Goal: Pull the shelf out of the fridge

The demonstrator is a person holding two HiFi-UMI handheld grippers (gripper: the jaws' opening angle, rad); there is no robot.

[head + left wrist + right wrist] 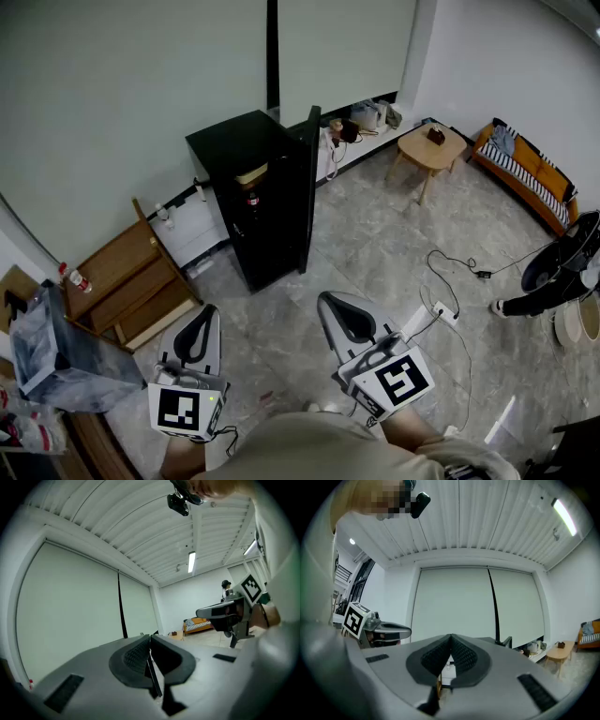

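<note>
A black fridge [246,192] stands against the far wall with its door [307,187] swung open. Inside I make out a yellowish shelf [251,174] with a bottle below it. Both grippers are held low, well short of the fridge, pointing toward it. My left gripper [199,319] is shut with nothing in it, and in the left gripper view its jaws [150,641] meet at the tips. My right gripper [330,305] is shut and empty too; in the right gripper view the tips [450,640] touch, with the fridge top behind them.
A wooden cabinet [131,281] lies tipped left of the fridge, a plastic-covered box [52,361] beside it. A round wooden table [429,150] and an orange sofa [530,169] stand at the right. Cables and a power strip [445,309] lie on the marble floor near a fan [558,267].
</note>
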